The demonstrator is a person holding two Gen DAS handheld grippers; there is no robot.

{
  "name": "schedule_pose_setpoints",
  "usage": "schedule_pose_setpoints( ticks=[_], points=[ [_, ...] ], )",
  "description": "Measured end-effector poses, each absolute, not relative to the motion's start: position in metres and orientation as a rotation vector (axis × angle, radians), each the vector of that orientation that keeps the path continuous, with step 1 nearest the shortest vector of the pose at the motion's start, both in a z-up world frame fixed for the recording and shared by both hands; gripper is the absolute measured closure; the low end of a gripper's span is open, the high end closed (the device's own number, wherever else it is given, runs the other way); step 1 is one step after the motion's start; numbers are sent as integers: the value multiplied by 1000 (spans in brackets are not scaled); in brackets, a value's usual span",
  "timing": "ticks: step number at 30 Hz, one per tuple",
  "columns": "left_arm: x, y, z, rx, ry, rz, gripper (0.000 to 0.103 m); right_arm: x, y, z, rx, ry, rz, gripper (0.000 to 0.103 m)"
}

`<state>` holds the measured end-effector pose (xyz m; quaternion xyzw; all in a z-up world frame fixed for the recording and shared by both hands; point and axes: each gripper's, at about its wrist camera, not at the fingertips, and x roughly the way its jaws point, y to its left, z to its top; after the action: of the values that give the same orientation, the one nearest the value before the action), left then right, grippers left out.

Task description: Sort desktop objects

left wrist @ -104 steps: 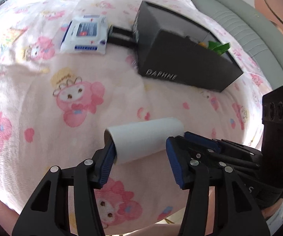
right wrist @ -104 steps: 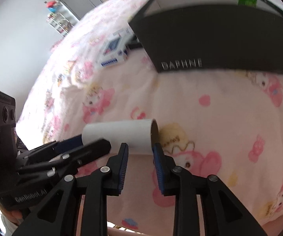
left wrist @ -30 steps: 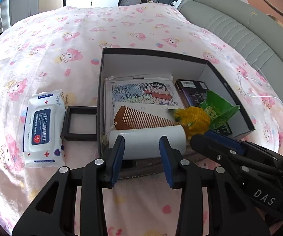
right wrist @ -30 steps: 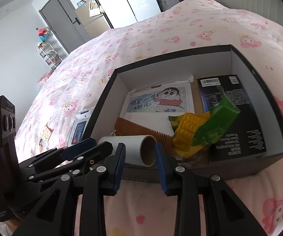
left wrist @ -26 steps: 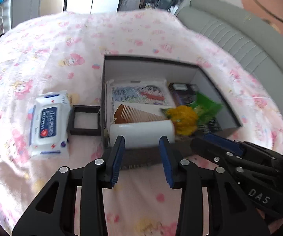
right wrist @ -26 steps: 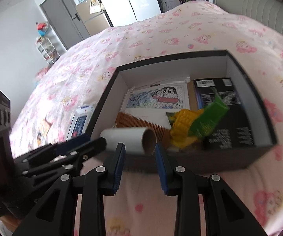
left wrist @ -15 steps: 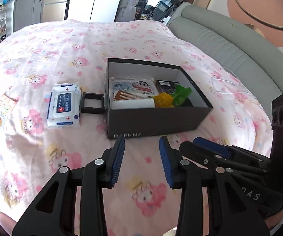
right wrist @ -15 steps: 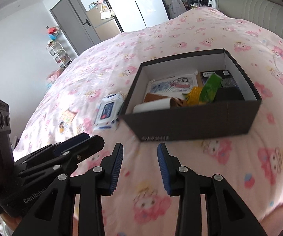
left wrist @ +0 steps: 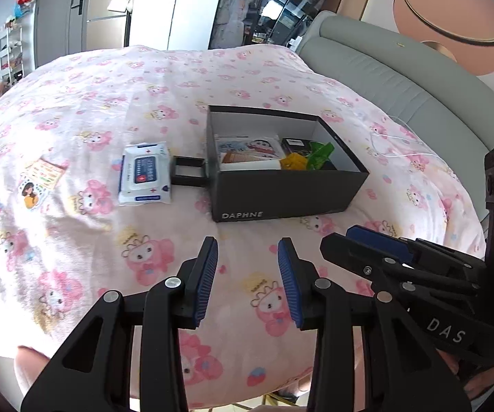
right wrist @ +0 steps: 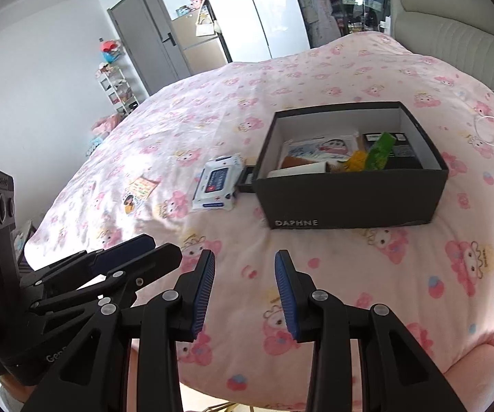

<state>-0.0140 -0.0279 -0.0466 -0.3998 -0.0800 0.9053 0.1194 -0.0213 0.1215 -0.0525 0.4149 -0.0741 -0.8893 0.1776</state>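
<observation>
A black open box marked DAPHNE (left wrist: pixel 281 192) (right wrist: pixel 350 199) stands on the pink printed bedspread. Inside lie a white paper roll (left wrist: pixel 252 163) (right wrist: pixel 298 170), a brown comb (right wrist: pixel 293 162), a cartoon picture (right wrist: pixel 319 146), a yellow and green snack bag (left wrist: pixel 310 158) (right wrist: pixel 370 158) and a dark packet. A pack of wet wipes (left wrist: pixel 144 176) (right wrist: pixel 218 182) and a small black frame (left wrist: pixel 188 170) lie left of the box. My left gripper (left wrist: pixel 247 285) and my right gripper (right wrist: pixel 244 288) are open and empty, held well short of the box, side by side.
A small sticker card (left wrist: pixel 39 180) (right wrist: pixel 137 190) lies on the bedspread at the left. A grey padded headboard (left wrist: pixel 401 79) curves along the right. A white cable (right wrist: pixel 490 127) lies at the right of the bed. The bed's near edge is just below the grippers.
Both grippers carried the paper roll over the box, let it go inside at the front left, then drew back and up. Both are now empty and farther from the box.
</observation>
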Motion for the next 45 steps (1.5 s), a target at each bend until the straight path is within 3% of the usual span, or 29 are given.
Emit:
schedule_pose_setpoints(
  ticks=[8,23,34,45],
  points=[
    [-1,-48,-48,-1152,-194,2696,66,-17,95,-53,1177,-137,-2480,71],
    [-10,-106,-67,-1155,-373,2722,66,-33,48,-71,1177,-109,-2427,71],
    [-83,-137,-104,-1217,-437,2735,66,-103,22,-97,1206,-105,-2428,71],
    [-170,-180,-160,-1331,-528,2753,66,-192,-5,-158,1333,-39,-2433,71]
  ],
)
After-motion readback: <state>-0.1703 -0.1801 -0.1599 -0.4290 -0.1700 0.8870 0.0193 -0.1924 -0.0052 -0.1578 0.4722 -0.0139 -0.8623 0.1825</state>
